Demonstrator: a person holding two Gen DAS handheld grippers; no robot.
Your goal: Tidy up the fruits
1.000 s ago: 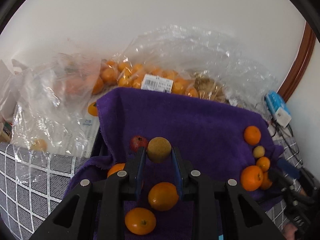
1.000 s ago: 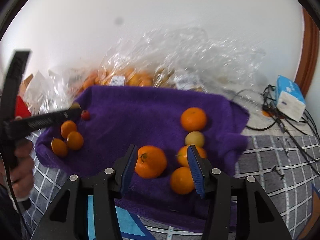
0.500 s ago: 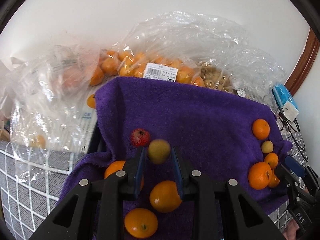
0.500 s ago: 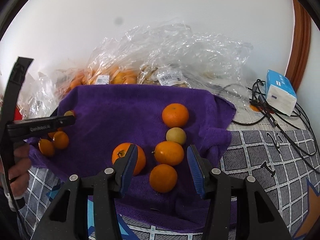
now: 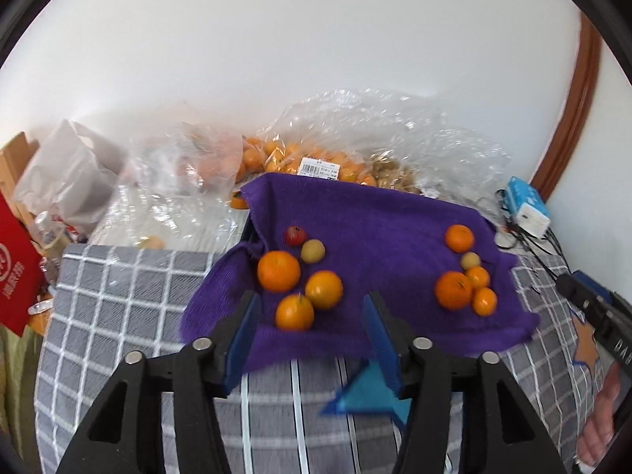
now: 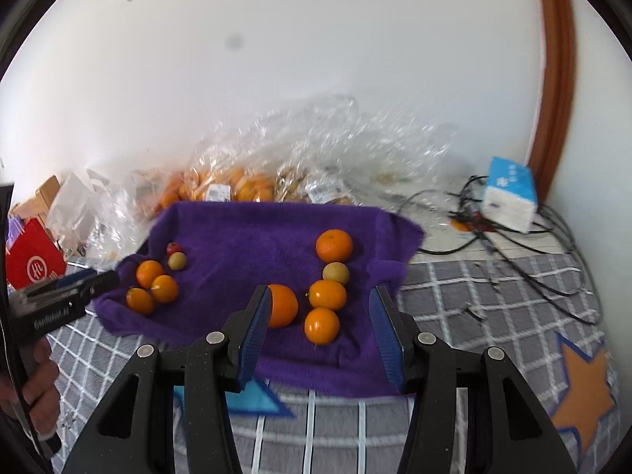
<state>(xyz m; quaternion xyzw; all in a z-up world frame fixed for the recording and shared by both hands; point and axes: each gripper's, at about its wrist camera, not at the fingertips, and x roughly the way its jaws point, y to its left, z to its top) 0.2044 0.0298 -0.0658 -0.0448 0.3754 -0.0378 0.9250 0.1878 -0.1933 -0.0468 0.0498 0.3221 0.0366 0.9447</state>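
Two groups of small round fruits lie on the purple terry towel (image 5: 379, 217), which is spread over a grey bed cover with white checks (image 5: 118, 296). The left group (image 5: 300, 280) has three orange mandarins, one small yellow-green round fruit (image 5: 313, 251) and one small red fruit (image 5: 295, 235); they sit close together, some of them touching. The right group (image 6: 328, 280) has four orange mandarins and one pale yellow-green fruit (image 6: 335, 272), almost in a line. These fruits look light and firm, with smooth, slightly shiny peel, so they will probably roll easily on the soft towel and may slip from flat pads. It seems best to take one across its widest middle with gentle pressure, because the peel is thin and hard squeezing could bruise it. The left gripper (image 5: 312, 339) has just been opening; its blue-padded jaws stand moderately wide with nothing between them, above the near edge of the towel. The right gripper (image 6: 320, 335) also stands moderately open and empty, apart from the fruits. Behind the towel, clear plastic bags (image 5: 355, 150) with more orange fruits lie against the white wall. For a fruit inside a tight cluster, approaching from above should disturb its neighbours less.
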